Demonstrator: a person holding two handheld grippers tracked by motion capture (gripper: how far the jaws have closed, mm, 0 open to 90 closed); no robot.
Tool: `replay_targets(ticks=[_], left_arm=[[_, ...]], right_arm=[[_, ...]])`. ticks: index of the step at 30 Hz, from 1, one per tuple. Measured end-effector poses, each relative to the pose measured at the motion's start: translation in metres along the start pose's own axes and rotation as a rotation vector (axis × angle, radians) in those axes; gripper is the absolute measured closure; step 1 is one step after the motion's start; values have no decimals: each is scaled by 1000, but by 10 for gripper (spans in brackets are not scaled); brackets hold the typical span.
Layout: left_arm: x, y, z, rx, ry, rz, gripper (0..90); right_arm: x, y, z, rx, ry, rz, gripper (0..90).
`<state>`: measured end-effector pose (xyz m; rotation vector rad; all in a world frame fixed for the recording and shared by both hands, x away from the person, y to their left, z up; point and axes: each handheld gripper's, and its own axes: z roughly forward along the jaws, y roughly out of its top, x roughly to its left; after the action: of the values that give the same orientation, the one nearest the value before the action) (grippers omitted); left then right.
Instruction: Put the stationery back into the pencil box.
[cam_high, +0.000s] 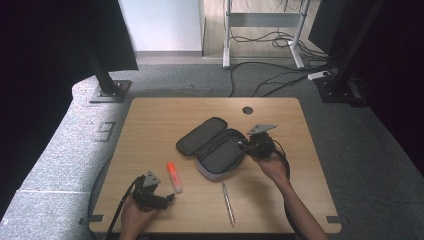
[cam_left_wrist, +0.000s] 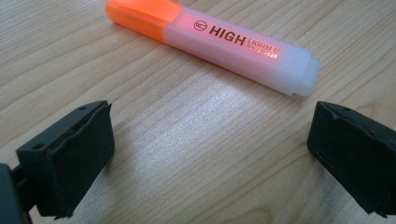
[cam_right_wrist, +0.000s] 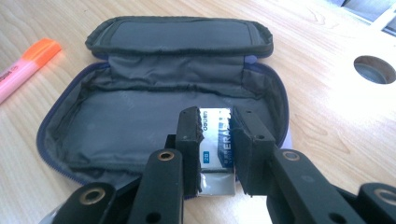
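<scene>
white eraser between right tongs

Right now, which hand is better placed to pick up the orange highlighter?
Left. The left claw is open right beside the highlighter on the table, while the right claw is shut on an eraser over the open pencil case.

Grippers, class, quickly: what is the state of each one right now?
Left gripper: open, holding nothing, jaws wide apart just short of the highlighter.
Right gripper: closed on an eraser, over the open pencil case.
</scene>
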<state>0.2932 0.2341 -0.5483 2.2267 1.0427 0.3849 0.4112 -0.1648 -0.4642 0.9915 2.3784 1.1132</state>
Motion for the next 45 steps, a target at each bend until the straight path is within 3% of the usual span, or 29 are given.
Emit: replay_targets(ticks=[16, 24, 45], left_arm=[[0, 0, 0, -1, 0, 0, 4], [0, 0, 0, -1, 0, 0, 4], [0, 0, 0, -1, -4, 4, 4]], right_arm=[[-7, 10, 27, 15, -23, -4, 719], [-11, 13, 40, 31, -39, -29, 719], [-16, 2, 74, 90, -36, -28, 716]])
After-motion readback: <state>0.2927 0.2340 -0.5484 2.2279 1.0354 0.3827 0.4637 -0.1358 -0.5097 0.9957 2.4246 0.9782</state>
